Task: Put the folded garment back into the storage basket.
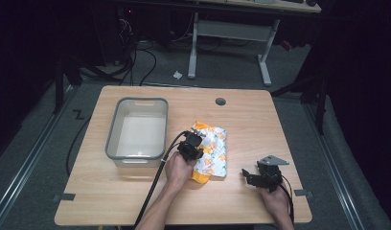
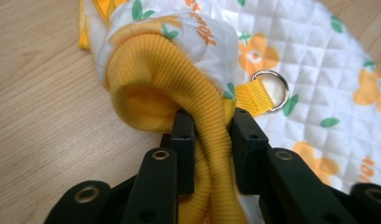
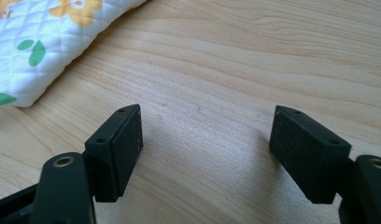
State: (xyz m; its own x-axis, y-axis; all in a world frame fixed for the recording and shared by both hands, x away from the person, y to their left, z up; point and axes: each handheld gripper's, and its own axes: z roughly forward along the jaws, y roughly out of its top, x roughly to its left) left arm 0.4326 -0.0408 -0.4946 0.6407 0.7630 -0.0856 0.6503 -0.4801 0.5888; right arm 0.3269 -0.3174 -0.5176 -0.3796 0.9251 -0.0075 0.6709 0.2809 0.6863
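Cloth: a padded white cloth (image 1: 212, 151) with orange flowers lies in the middle of the counter (image 1: 136, 196).
Yellow cuff: a stretchy yellow cuff (image 2: 179, 88) sticks out of the cloth's near end.
Left hand-held gripper (image 2: 212, 130): jaws nearly together, squeezing the yellow cuff.
Ring: a small metal ring (image 2: 272, 91) sits on a yellow strap beside the cuff.
Right hand-held gripper (image 3: 205, 140): jaws wide apart, holding nothing, low over bare counter beside the cloth.
Tub: a grey tub (image 1: 114, 132) sits left of the cloth.

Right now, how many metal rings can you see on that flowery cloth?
1. A single metal ring hangs from a yellow strap beside the left claw, which pinches the cloth's yellow cuff. More may be hidden in the folds.
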